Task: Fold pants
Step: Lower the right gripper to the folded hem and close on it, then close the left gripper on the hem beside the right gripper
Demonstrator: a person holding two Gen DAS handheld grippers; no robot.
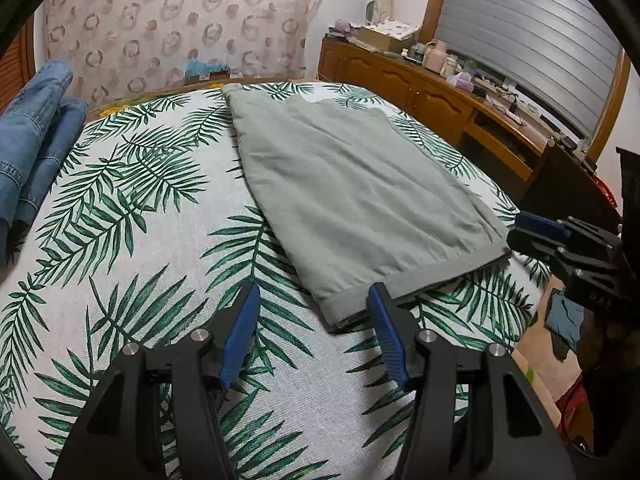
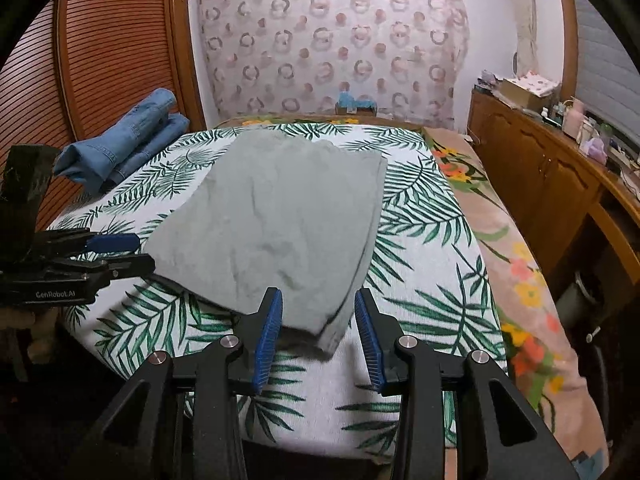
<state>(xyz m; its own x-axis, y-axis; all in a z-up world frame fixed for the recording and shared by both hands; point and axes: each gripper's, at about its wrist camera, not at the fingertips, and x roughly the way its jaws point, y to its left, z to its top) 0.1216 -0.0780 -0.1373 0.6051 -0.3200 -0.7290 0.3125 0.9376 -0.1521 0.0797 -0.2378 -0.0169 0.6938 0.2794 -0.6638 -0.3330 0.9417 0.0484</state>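
Both tongs angle downward with jaws apart: left tongs [image 1: 314, 298] and right tongs [image 2: 318, 304] at the near hem of folded grey-green pants [image 1: 352, 196] on a palm-leaf bed cover [image 1: 132, 208]; folded jeans [image 2: 120, 140] beside a wooden wardrobe [image 2: 100, 52].

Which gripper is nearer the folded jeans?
Left. The left gripper sits on the jeans' side of the bed; the right gripper is at the grey pants' opposite corner.

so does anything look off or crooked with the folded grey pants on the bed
Slightly. The grey pants lie askew on the leaf-print cover, and their far edge is uneven, layers not lining up. The surface is lightly wrinkled. Nothing looks damaged or spilled.
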